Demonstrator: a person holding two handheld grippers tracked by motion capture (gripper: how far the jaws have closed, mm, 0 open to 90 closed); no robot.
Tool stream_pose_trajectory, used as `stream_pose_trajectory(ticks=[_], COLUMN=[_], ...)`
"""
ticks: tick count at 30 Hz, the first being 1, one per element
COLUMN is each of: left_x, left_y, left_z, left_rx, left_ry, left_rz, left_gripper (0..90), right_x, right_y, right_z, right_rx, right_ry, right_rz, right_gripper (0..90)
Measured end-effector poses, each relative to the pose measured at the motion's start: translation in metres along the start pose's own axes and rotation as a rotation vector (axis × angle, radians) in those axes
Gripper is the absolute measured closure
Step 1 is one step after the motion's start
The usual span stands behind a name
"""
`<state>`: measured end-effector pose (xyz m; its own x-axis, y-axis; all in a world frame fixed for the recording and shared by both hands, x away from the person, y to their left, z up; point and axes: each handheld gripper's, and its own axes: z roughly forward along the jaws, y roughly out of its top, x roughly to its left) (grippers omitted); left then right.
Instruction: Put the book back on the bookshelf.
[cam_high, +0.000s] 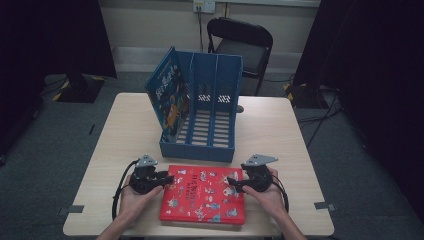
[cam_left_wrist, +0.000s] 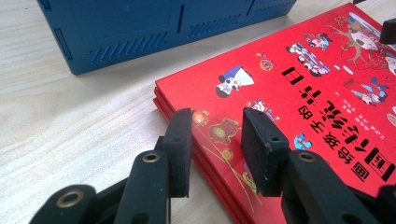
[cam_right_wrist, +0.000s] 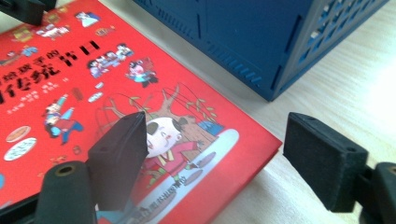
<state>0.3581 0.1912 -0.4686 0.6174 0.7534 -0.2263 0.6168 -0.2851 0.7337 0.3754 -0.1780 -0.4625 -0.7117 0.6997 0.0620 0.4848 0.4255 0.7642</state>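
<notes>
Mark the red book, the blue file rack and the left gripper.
red book (cam_high: 202, 200), high view, middle of cover
blue file rack (cam_high: 197, 150), high view, front wall
left gripper (cam_left_wrist: 215, 128), left gripper view, between its fingertips

Both forearms come in from the near edge. The black two-jaw left gripper points right with jaws narrowly parted; the black two-jaw right gripper points left, jaws spread wide.

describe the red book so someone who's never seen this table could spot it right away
Start at the light wooden table and find the blue file rack standing at its middle. Just in front of the rack, near the person's edge, the red book lies flat between the left gripper and the right gripper. Unlike the blue book upright in the rack, its cover is red with small cartoon figures.
</notes>
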Motion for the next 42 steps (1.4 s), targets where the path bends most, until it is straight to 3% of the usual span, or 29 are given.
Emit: stream_pose_trajectory(ticks=[9, 11, 13, 20, 31, 35, 38, 42], left_x=[-0.001, 0.0, -0.001, 0.0, -0.005, -0.008, -0.009, -0.012], left_y=[-0.002, -0.002, -0.002, 0.0, 0.009, 0.013, 0.016, 0.02], left_z=[0.001, 0.001, 0.001, 0.003, 0.013, 0.017, 0.019, 0.026], left_rx=[-0.022, -0.027, -0.03, -0.026, -0.01, -0.009, -0.007, -0.009], left_ry=[0.013, 0.01, 0.01, -0.001, -0.009, -0.004, 0.009, -0.005], left_rz=[0.021, 0.044, 0.023, 0.004, 0.051, 0.062, 0.081, 0.093], left_gripper=[66.4, 66.4, 66.5, 68.1, 67.4, 68.2, 71.6, 73.0], right_x=[-0.001, -0.001, 0.001, 0.007, 0.015, 0.016, 0.02, 0.026], right_y=[0.0, 0.0, -0.001, -0.007, -0.021, -0.016, -0.009, 0.0], right_z=[0.003, 0.002, 0.001, -0.009, -0.029, -0.023, -0.015, -0.005], right_rx=[0.015, 0.021, 0.028, 0.044, 0.062, 0.039, 0.05, 0.068], right_ry=[-0.009, -0.009, -0.011, -0.003, 0.023, 0.0, 0.025, 0.059], right_rz=[0.011, 0.017, 0.016, 0.006, -0.021, -0.04, -0.065, -0.073], right_gripper=[25.2, 25.8, 26.0, 26.9, 27.2, 27.2, 28.4, 33.5])
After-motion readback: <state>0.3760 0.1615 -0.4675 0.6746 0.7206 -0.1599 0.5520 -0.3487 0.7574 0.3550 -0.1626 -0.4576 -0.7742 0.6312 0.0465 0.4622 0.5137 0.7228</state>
